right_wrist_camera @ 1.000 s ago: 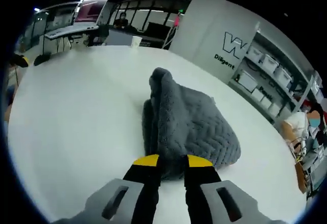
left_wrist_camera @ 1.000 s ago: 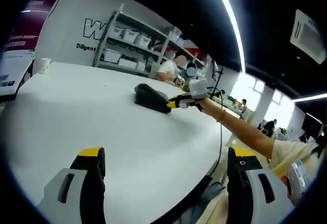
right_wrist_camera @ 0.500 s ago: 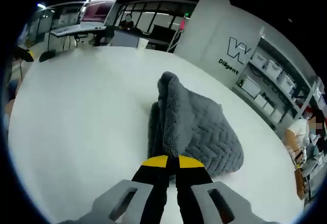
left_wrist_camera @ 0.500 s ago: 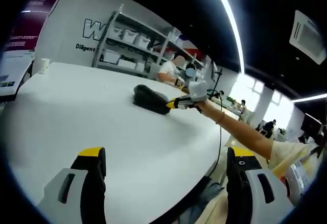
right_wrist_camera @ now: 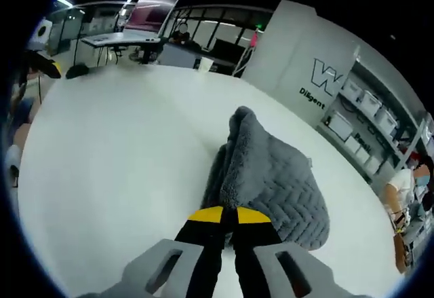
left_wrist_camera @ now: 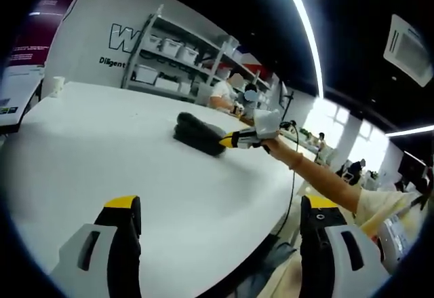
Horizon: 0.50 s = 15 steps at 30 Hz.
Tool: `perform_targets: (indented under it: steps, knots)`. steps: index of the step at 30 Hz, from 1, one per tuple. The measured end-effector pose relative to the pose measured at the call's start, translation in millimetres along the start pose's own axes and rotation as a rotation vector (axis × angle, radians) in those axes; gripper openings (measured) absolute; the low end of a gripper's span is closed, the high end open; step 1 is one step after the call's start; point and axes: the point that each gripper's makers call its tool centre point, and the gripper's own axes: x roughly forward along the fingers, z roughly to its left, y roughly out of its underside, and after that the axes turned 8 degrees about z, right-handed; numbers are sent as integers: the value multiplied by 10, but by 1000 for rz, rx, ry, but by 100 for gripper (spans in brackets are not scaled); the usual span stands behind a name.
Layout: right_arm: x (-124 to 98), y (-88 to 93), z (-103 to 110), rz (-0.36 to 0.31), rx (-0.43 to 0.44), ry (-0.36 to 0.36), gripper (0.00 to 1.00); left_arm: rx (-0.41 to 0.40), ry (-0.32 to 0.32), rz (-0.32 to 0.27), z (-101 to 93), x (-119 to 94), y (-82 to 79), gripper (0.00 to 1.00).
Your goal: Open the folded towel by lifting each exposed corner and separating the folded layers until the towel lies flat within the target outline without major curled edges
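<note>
The dark grey quilted fleece towel (right_wrist_camera: pixel 271 179) lies bunched and folded on the white round surface (right_wrist_camera: pixel 115 155), so nearly all the unfolding is left. The right hand-held gripper (right_wrist_camera: pixel 228 214) is pinching the towel's near edge. The left hand-held gripper (left_wrist_camera: pixel 220 206), spread wide, waits well apart. The left gripper view shows the person's forearm (left_wrist_camera: pixel 319 176); the right gripper view shows the towel's raised fold.

Left gripper (left_wrist_camera: pixel 220 211) jaws wide apart over white table (left_wrist_camera: pixel 102 142). Far across, right gripper (left_wrist_camera: pixel 239 137) touches dark folded towel (left_wrist_camera: pixel 195 133); shelves (left_wrist_camera: pixel 178 60) behind.
</note>
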Motion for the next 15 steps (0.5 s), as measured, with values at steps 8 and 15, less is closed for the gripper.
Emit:
perform_targets:
  steps: [8,15]
  knots:
    - [-40,-139,244,-29,6,-18,0,2,3,1,3,-8,-6,95]
    - [-16,-298,522,-43,-35,-53,0,4,-1,1,18,-20,-9,95]
